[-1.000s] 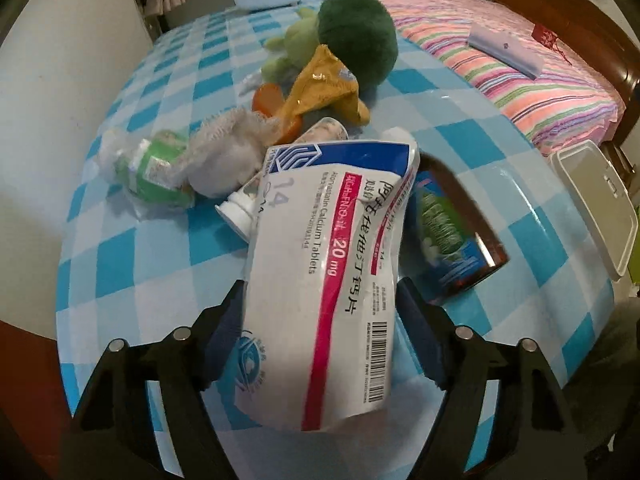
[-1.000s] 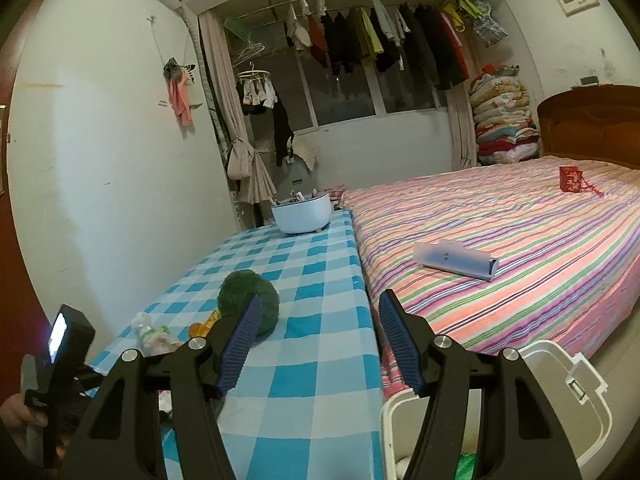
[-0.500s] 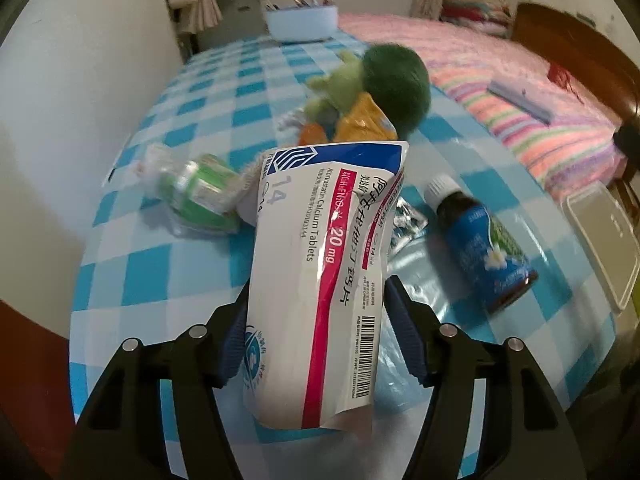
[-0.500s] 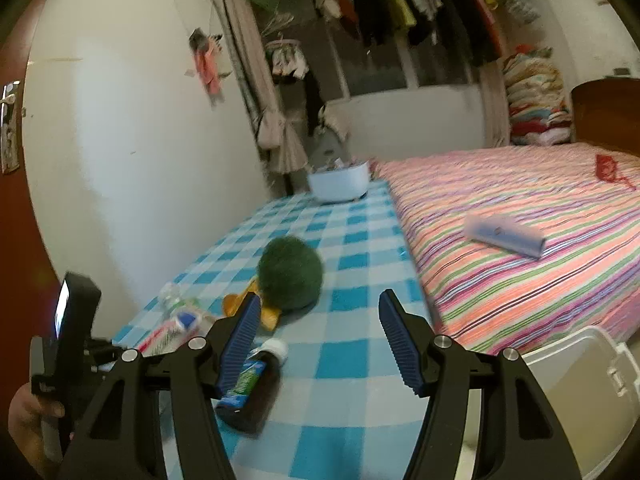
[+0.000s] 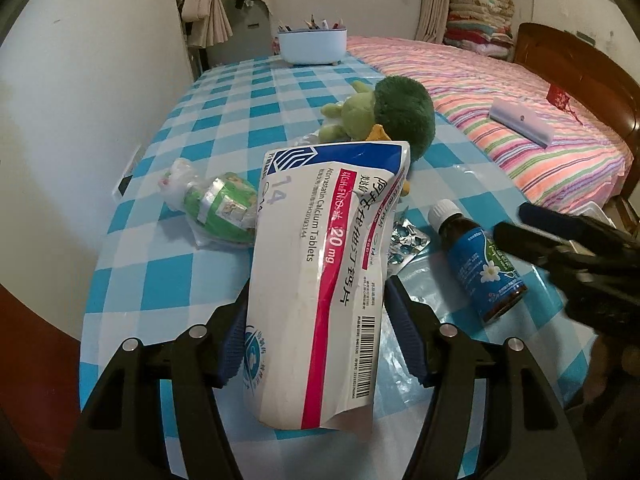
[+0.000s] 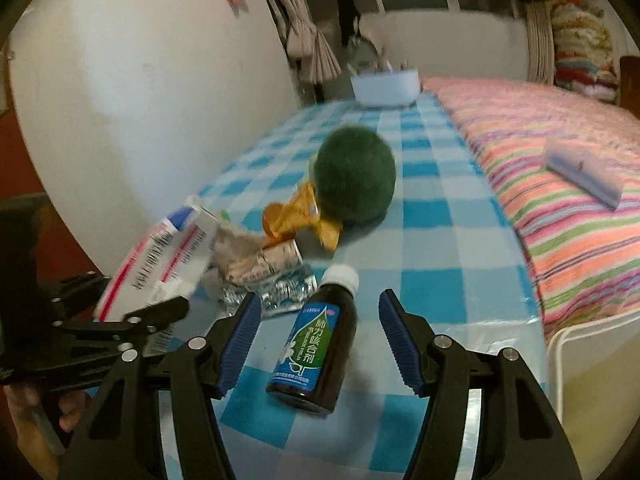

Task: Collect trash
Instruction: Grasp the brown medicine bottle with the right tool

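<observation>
two claws are at the near end of the blue-and-white checked worktop (image 5: 224, 128). the left claw (image 5: 316, 340) is clamped on a white and pink atorvastatin tablet box (image 5: 320, 264), its blue pads pressing both sides of the crumpled carton, which stands up and away from the claw, clear of the cloth. its jaws have just been closing, with the box between them.

the right claw (image 6: 320, 340) has its jaws apart and nothing in them. it hovers over a brown cough syrup bottle (image 6: 316, 344) with a white cap and blue-green label; the bottle lies on its side between the two pads, cap pointing away, and neither pad touches it. in the left wrist view this claw (image 5: 520, 224) comes in from the right, over the bottle (image 5: 480, 260).

just beyond the bottle's cap and to its left lies a used blister pack (image 6: 280, 292), and farther left a heap of crumpled wrappers (image 6: 256, 260). a bagged green packet (image 5: 220, 208) lies left of the held box. beyond these sits a green plush toy (image 6: 352, 176), and at the far end a pale blue tub (image 5: 312, 44) of pens. right of the worktop is a striped bed (image 5: 520, 112); a white bin (image 6: 592, 352) shows at the right claw's right.
</observation>
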`<state>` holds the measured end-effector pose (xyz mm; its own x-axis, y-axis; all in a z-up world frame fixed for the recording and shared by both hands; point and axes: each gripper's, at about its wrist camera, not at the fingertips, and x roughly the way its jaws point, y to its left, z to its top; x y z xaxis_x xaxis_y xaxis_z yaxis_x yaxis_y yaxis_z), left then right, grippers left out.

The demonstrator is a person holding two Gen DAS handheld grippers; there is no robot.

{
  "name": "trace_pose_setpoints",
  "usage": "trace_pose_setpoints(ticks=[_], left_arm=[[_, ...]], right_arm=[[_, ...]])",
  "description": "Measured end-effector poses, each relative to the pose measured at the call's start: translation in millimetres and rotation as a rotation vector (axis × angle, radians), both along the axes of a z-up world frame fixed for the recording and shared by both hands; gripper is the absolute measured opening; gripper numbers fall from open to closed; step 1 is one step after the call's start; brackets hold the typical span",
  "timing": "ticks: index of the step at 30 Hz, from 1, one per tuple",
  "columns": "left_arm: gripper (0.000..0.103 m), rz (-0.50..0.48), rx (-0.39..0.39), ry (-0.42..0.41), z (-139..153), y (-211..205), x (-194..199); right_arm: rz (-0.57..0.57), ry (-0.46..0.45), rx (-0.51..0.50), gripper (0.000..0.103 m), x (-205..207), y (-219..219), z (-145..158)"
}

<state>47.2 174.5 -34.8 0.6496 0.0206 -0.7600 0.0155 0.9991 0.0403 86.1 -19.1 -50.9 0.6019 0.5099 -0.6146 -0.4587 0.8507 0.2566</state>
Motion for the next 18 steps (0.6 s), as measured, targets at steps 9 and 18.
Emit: trace_pose_setpoints(ticks=[9, 18], left_arm=[[0.062, -0.018, -0.027, -0.017, 7, 0, -6], [0.062, -0.038, -0.032, -0.034, 12, -5, -9]], right_arm=[[-0.018, 0.073, -0.108, 0.06, 19, 22, -19], [0.009, 0.135, -0.142, 0.045, 30, 28, -37]])
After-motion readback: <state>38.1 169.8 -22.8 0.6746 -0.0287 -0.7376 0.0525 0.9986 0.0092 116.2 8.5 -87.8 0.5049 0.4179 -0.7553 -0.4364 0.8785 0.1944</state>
